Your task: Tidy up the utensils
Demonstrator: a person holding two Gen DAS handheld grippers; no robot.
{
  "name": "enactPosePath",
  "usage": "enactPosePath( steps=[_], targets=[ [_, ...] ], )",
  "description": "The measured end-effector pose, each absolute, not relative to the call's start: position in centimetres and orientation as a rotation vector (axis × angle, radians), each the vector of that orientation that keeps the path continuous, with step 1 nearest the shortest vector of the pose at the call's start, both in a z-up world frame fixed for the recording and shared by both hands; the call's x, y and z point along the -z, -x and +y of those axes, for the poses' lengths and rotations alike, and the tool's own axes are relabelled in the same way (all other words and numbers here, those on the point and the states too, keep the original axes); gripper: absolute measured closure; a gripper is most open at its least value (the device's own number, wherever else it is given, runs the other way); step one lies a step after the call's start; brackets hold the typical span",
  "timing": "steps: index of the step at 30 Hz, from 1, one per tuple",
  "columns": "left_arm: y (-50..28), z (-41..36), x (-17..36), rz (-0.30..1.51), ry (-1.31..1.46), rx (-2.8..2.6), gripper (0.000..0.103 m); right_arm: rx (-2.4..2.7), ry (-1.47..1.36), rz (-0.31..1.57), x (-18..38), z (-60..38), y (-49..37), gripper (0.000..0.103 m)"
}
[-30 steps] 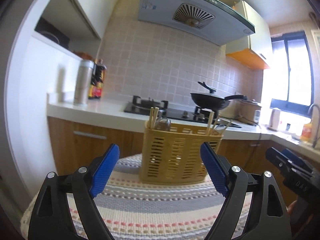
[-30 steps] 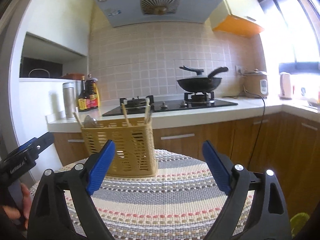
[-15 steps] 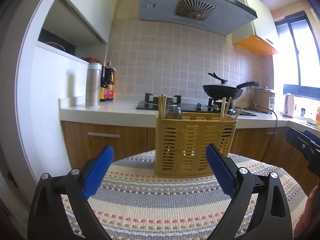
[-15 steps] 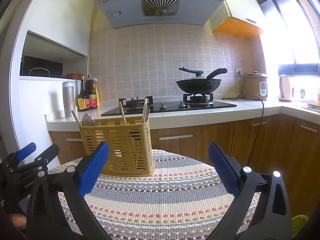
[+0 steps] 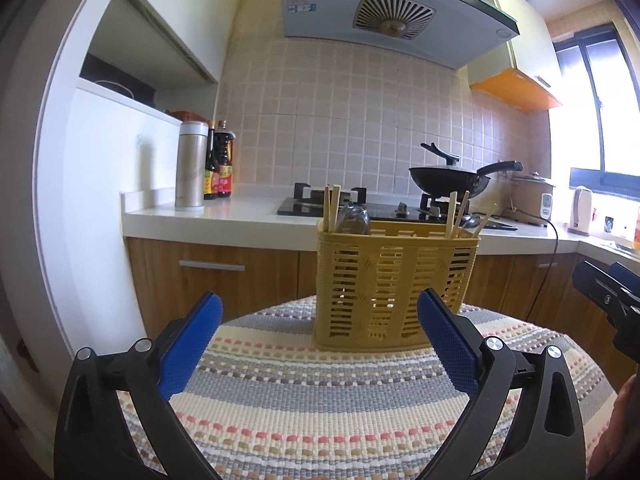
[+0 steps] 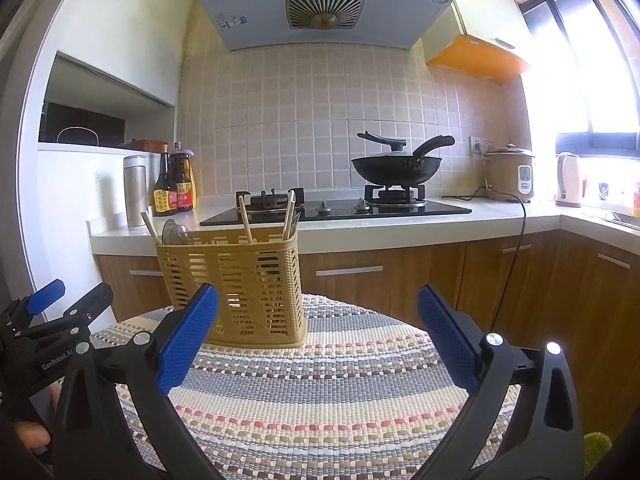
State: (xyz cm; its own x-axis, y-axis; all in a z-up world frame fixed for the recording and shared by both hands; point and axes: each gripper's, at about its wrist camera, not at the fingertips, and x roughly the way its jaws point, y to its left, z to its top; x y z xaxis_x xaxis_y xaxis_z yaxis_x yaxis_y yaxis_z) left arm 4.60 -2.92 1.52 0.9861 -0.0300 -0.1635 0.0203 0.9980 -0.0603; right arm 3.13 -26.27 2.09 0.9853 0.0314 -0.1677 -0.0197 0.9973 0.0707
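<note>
A yellow slotted utensil basket (image 5: 394,284) stands upright on a round striped mat (image 5: 320,400); it also shows in the right wrist view (image 6: 236,286). Wooden chopsticks (image 5: 331,207) and a metal spoon (image 5: 352,218) stick up from it. My left gripper (image 5: 318,340) is open and empty, held in front of the basket. My right gripper (image 6: 318,340) is open and empty, to the right of the basket. Each gripper shows at the edge of the other's view.
A kitchen counter (image 6: 360,232) runs behind the table, with a gas hob, a black wok (image 6: 396,166), a steel flask (image 5: 191,166), sauce bottles (image 6: 172,186) and a rice cooker (image 6: 508,172). Wooden cabinets stand below it.
Both grippers have drawn back and levelled, so the basket looks a little farther off. Both stay open and empty.
</note>
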Motion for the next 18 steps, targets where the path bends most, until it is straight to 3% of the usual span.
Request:
enactPosePath(
  steps=[18],
  targets=[
    [-5.2, -3.2, -1.1, 0.216, 0.036, 0.024, 0.008, -0.021, -0.054, 0.231, -1.4, -25.8, -4.3, 0.008]
  ],
)
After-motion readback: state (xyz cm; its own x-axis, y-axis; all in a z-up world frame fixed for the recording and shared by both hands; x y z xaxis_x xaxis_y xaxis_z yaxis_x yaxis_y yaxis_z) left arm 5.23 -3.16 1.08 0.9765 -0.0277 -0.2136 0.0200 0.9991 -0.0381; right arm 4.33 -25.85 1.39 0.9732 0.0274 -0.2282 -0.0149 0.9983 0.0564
